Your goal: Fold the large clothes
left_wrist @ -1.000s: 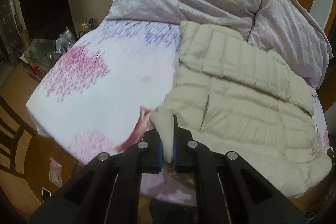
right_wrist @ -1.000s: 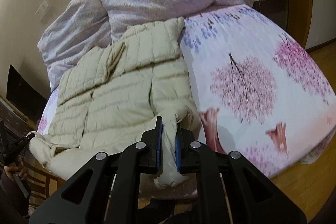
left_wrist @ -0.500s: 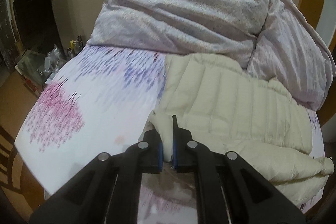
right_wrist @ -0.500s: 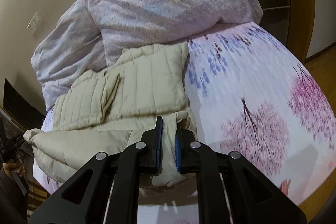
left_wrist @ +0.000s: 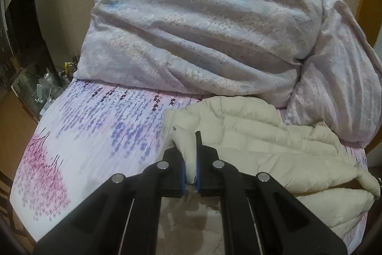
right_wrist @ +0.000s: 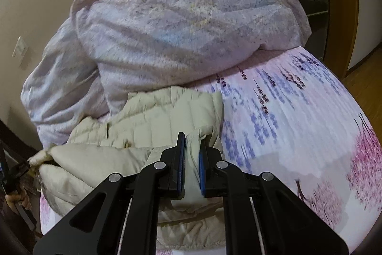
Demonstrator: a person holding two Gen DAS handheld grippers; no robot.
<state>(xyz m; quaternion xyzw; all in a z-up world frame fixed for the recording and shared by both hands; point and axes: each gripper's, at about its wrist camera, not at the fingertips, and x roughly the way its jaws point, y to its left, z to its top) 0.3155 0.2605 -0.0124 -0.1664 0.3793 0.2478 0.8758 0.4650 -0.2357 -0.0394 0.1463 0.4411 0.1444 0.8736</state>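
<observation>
Jaws of both grippers pinched on fabric: left gripper (left_wrist: 190, 159) clamps a bunched corner of the cream quilted jacket (left_wrist: 257, 135), right gripper (right_wrist: 192, 159) clamps another corner of the same jacket (right_wrist: 152, 118); blue pads press the cloth from both sides in each view

Landmark: heaped lilac duvet (left_wrist: 203, 35), piled high at the far end of the bed. Jacket lies on the floral bedsheet (left_wrist: 95, 135) just in front of the duvet, its far edge touching the heap

Beyond the bed's left edge in the left view: cluttered low table (left_wrist: 35, 87) with small items, too blurred to name. In the right view, a hand (right_wrist: 16, 197) shows at the left margin, near the jacket's other held corner; wall switch (right_wrist: 20, 51) beside the duvet

Jacket: puffy, horizontally stitched channels, doubled over itself with the held edge raised and folded toward the duvet; surface wrinkled, lower layer visible beneath
</observation>
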